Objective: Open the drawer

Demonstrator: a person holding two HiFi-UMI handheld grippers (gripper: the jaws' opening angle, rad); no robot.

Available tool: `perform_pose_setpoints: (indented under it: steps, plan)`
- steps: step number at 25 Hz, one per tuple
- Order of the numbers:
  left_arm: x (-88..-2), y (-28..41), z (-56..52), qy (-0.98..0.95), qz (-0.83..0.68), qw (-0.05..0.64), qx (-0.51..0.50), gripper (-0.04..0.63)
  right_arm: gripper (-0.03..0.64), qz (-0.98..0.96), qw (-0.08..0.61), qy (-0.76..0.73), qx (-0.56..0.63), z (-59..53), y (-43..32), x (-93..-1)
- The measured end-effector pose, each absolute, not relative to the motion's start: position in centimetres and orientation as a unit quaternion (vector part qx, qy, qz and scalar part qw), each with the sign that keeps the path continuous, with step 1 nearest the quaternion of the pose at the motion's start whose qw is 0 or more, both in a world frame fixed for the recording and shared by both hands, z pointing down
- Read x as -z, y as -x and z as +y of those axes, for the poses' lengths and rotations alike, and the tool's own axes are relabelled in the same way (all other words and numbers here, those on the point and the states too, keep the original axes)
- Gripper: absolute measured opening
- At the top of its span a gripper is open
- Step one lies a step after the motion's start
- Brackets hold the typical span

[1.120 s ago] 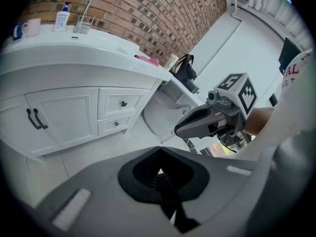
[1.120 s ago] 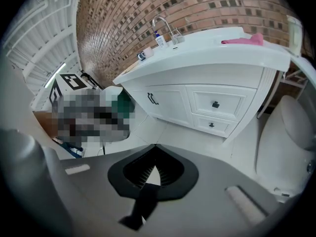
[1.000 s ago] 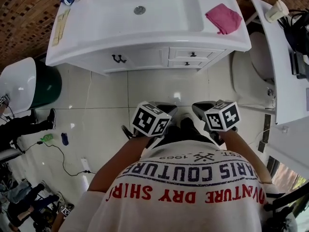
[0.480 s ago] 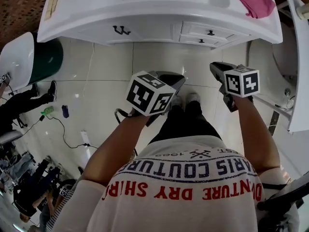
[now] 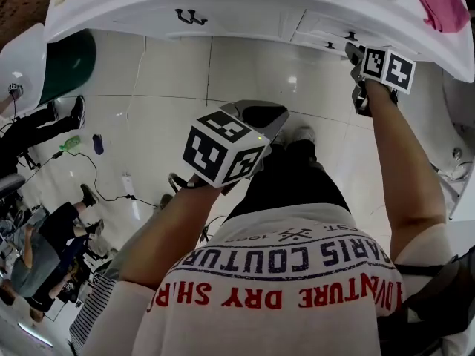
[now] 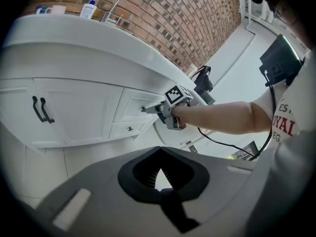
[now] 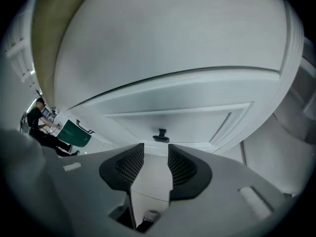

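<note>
Right gripper view looks straight at the drawer (image 7: 197,117) front, a white panel under the counter rim of the vanity (image 7: 173,48), with a small dark knob (image 7: 160,135) just ahead of the right gripper (image 7: 155,151). Its jaws are opening and stand wide with nothing between them; the knob sits just beyond the tips, roughly centred on the gap. The left gripper (image 6: 159,153) hangs over the floor (image 5: 148,80), its jaws together at the tips and empty.

The drawer is likely a stiff painted box on runners, light enough to slide with a straight pull. The knob is the only hold — small, hard and probably slick — so the pads should close on its 2 sides before pulling.

Left gripper view adds what the close view lacks: 2 drawers stacked beside a cabinet door (image 6: 69,110), with the right gripper at the upper one. Head view alone shows a pink cloth (image 5: 445,2) on the counter above.
</note>
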State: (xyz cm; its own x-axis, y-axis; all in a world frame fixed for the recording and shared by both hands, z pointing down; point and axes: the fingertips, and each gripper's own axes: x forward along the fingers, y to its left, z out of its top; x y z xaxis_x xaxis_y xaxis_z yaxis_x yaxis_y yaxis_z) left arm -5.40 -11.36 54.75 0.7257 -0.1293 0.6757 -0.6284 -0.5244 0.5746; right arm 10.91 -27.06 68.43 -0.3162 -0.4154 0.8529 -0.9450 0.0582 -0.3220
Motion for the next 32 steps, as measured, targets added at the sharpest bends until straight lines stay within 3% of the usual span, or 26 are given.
perform_pose_setpoints:
  steps: [5,15,32]
  plan:
    - [-56.0,6.2,-11.4,-0.818,-0.236,0.433,-0.297,-0.011,0.16,-0.658,0.309,-0.543,-0.421,-29.2,-11.4,-69.3]
    - [-56.5,7.7,-11.6,-0.817,-0.244,0.415,-0.316,-0.011,0.127,-0.649,0.28,-0.544,-0.451,-30.1,-11.0,-70.7]
    - [-56.4,8.1,-9.7,-0.819,-0.233,0.421,-0.314,-0.011,0.13,-0.644,0.288,-0.554,-0.442,-27.0,-10.7,-70.9]
